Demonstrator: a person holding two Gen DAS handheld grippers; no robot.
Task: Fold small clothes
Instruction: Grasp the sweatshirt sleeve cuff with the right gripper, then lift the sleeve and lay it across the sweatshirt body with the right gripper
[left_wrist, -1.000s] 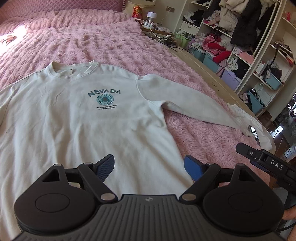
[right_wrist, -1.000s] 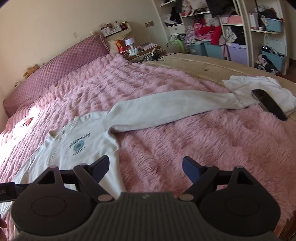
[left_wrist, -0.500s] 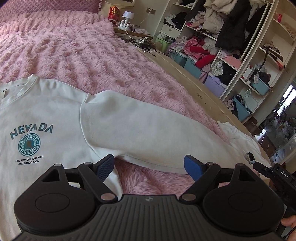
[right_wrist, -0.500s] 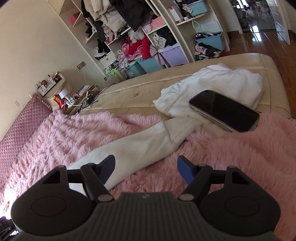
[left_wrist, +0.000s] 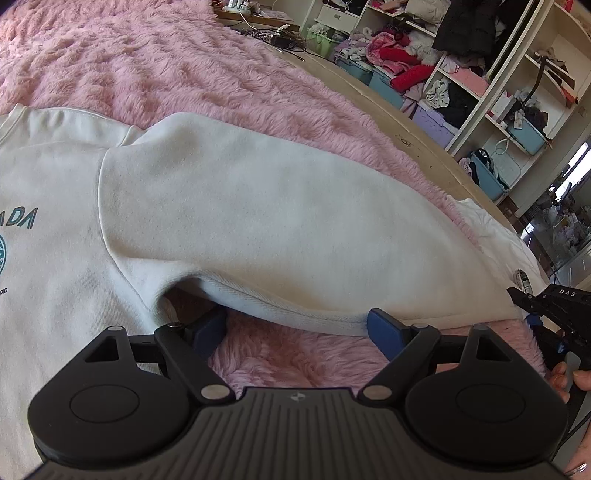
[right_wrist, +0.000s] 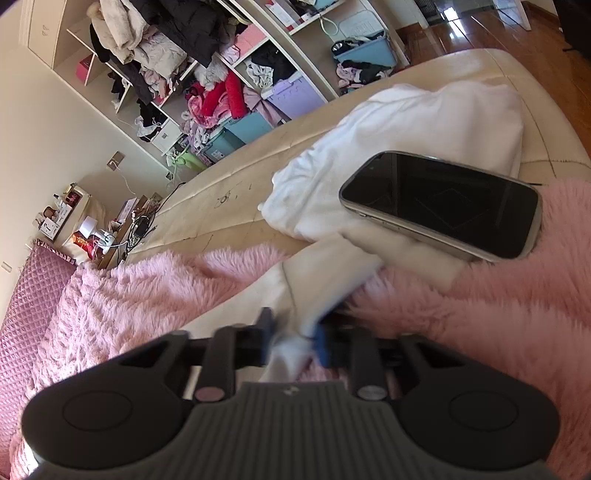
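Fingers: R ones pinched on the cuff, L ones wide apart w/ nothing in them.

My right gripper (right_wrist: 293, 338) has its two blue fingers (right_wrist: 322, 341) squeezed close on the white cuff (right_wrist: 295, 334) of the sleeve (left_wrist: 288, 229); it's blurry there. My left gripper (left_wrist: 295, 328) is low by the armpit, one finger (left_wrist: 208, 330) tucked under the sleeve edge, the other (left_wrist: 384, 330) just beside it, not holding. Sweater (left_wrist: 62, 229) lies flat on the pink blanket (left_wrist: 207, 74), sleeve stretched out to the side. A phone (right_wrist: 443, 205) sits on a white cloth (right_wrist: 424, 118) past the cuff.
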